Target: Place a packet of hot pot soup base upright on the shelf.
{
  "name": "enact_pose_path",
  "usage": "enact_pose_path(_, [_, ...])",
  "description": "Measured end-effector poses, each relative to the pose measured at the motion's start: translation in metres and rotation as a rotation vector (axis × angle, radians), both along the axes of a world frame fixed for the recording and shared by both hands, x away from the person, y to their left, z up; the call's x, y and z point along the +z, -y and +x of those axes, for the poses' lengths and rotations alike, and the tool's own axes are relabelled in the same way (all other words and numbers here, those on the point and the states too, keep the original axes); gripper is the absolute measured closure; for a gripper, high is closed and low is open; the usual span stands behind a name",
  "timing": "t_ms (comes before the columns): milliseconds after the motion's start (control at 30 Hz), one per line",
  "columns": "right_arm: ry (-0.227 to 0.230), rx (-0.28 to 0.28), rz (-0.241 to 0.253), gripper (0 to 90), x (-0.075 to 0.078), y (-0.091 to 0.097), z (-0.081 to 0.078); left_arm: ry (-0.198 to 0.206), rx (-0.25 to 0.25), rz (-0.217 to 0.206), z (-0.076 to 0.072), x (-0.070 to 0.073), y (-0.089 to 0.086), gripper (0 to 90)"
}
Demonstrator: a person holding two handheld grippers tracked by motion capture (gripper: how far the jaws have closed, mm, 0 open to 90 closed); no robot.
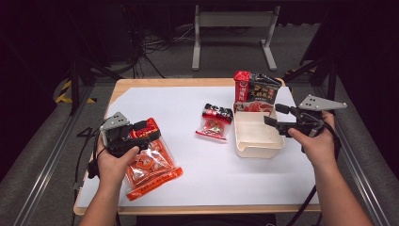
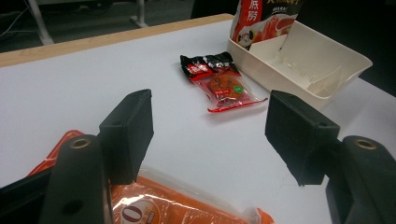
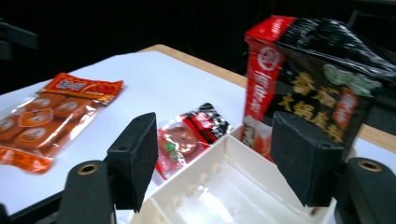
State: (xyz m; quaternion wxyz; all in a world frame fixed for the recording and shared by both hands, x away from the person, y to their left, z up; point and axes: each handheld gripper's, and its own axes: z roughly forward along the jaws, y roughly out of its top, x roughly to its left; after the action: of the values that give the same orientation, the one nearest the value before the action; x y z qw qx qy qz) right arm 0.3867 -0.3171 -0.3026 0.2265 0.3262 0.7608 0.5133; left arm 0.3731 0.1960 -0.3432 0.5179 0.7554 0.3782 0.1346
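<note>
White sheeting covers a wooden table (image 1: 123, 84) set in a dark room with a grey floor and a metal frame behind. On the person's left, the left gripper (image 1: 147, 132) hovers over the upper end of an orange snack pouch (image 1: 149, 165), its jaws spread wide with nothing between them; in the left gripper view the pouch (image 2: 177, 207) lies just below and behind the jaw tips. The pouch is judged light, soft and crinkly, with a slick film and loose pieces inside that could crack under a hard pinch; the flat sealed edge or a corner is the soundest hold. On the right, the right gripper (image 1: 278, 116) stands open above the near rim of a cream tray (image 1: 256, 150), pinching nothing. A tall red and black bag (image 3: 312, 88) stands upright at the tray's far end, bearing Chinese characters and a round white logo; the wording is too blurred to read reliably. Between pouch and tray lies a small red and black sachet (image 1: 215, 121), flat on the sheet, apart from both. The orange pouch shows a large "0" (image 2: 132, 215) on a white label.
</note>
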Motion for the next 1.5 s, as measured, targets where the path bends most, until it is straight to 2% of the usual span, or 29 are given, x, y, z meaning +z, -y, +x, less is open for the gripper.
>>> enact_pose_path(100, [0.011, 0.038, 0.005, 33.0, -0.001, -0.01, -0.013, 0.002, 0.009, -0.001, 0.0, 0.002, -0.006, 33.7])
enact_pose_path(233, [0.018, 0.056, -0.002, 33.0, -0.005, -0.017, -0.019, 0.009, 0.026, 0.003, 0.001, 0.001, -0.011, 33.5])
enact_pose_path(333, [0.019, 0.06, -0.011, 33.2, -0.007, -0.02, -0.018, 0.01, 0.03, -0.003, 0.003, 0.0, -0.013, 33.5])
enact_pose_path(433, [0.009, 0.072, 0.01, 33.2, -0.008, -0.022, -0.017, 0.007, 0.022, -0.003, 0.004, 0.0, -0.014, 33.7])
enact_pose_path(600, [-0.002, 0.083, 0.005, 33.2, -0.012, -0.025, -0.017, 0.004, 0.018, 0.022, 0.007, 0.002, -0.022, 33.8])
enact_pose_path(733, [-0.009, 0.095, 0.0, 33.1, -0.016, -0.027, -0.018, 0.023, 0.019, 0.069, 0.008, 0.005, -0.029, 33.3])
enact_pose_path(867, [-0.02, 0.099, -0.01, 33.0, -0.02, -0.031, -0.018, 0.015, 0.027, 0.108, 0.013, 0.003, -0.032, 32.4])
enact_pose_path(900, [-0.023, 0.102, -0.014, 33.0, -0.022, -0.032, -0.018, 0.012, 0.031, 0.106, 0.014, 0.002, -0.033, 31.9])
enact_pose_path(1067, [-0.033, 0.119, -0.028, 32.7, -0.027, -0.037, -0.019, -0.013, 0.077, 0.1, 0.019, -0.002, -0.043, 31.2])
enact_pose_path(1300, [-0.042, 0.133, -0.04, 32.6, -0.032, -0.043, -0.019, 0.016, 0.154, 0.094, 0.025, -0.012, -0.058, 31.6])
enact_pose_path(1500, [-0.049, 0.143, -0.046, 32.1, -0.035, -0.048, -0.017, 0.007, 0.213, 0.077, 0.029, -0.024, -0.072, 32.3])
